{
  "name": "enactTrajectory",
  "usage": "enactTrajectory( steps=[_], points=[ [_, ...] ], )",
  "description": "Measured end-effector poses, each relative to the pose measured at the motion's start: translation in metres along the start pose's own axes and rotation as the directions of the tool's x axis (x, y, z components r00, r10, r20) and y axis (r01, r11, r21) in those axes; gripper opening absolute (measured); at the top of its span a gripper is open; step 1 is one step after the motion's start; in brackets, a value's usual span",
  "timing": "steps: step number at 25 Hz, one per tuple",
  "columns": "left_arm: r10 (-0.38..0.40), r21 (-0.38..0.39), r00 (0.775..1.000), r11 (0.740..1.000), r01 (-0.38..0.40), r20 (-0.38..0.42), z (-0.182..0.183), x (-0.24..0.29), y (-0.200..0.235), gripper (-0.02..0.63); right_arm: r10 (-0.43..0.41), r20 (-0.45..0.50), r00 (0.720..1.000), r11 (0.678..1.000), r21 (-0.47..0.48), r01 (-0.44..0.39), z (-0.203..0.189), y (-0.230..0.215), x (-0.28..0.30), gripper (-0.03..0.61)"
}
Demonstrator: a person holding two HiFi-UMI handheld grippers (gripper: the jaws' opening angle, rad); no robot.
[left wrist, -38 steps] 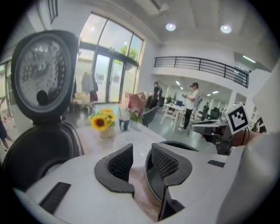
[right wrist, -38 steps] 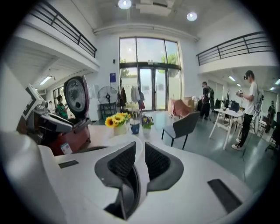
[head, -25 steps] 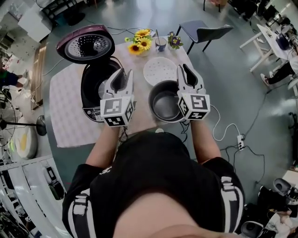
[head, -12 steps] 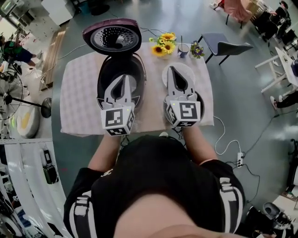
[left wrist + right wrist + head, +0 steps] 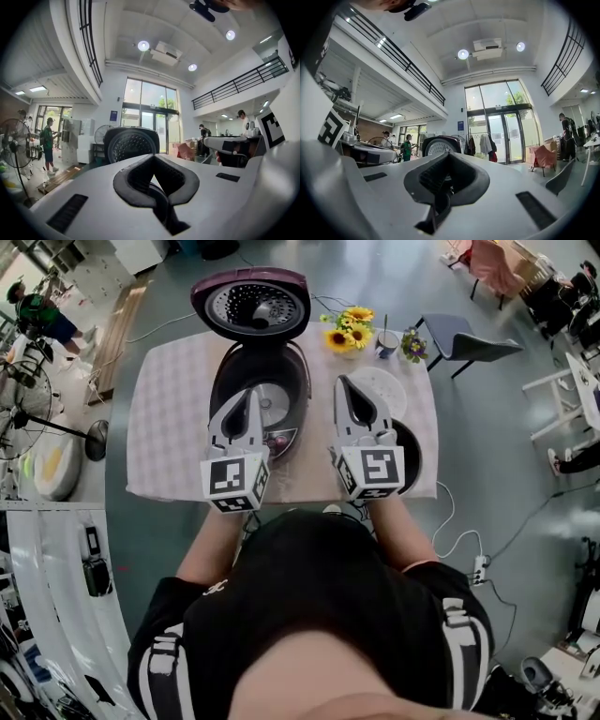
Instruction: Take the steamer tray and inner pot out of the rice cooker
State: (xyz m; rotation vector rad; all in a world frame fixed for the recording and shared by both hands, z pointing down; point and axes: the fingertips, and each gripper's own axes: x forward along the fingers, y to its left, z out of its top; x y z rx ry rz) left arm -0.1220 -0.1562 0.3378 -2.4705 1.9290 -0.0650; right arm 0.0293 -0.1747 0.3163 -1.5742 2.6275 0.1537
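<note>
White steamer tray (image 5: 386,392) and dark inner pot (image 5: 410,454) sit on counter (image 5: 169,432), right of open rice cooker (image 5: 281,371). Left tool (image 5: 255,396) over cooker, right tool (image 5: 345,386) over pot: jaws fully together on both, nothing held.

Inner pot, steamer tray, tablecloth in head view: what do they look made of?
Inner pot: probably metal with a dark non-stick coating; black and smooth, though mostly hidden.
Steamer tray: likely plastic; plain white, matte round disc.
Tablecloth: woven fabric by the look; pale, fine checked pattern, lying flat and soft-edged.
</note>
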Motion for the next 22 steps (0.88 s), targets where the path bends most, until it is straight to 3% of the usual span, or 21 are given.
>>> enactTrajectory(
  steps=[22],
  points=[
    [-0.029, -0.025, 1.000, 0.999, 0.028, -0.013, -0.0042, 0.0043, -0.0038, 0.003, 0.007, 0.003, 1.000, 1.000, 0.014, -0.007, -0.0037, -0.0004, -0.0047, -0.003]
  ],
)
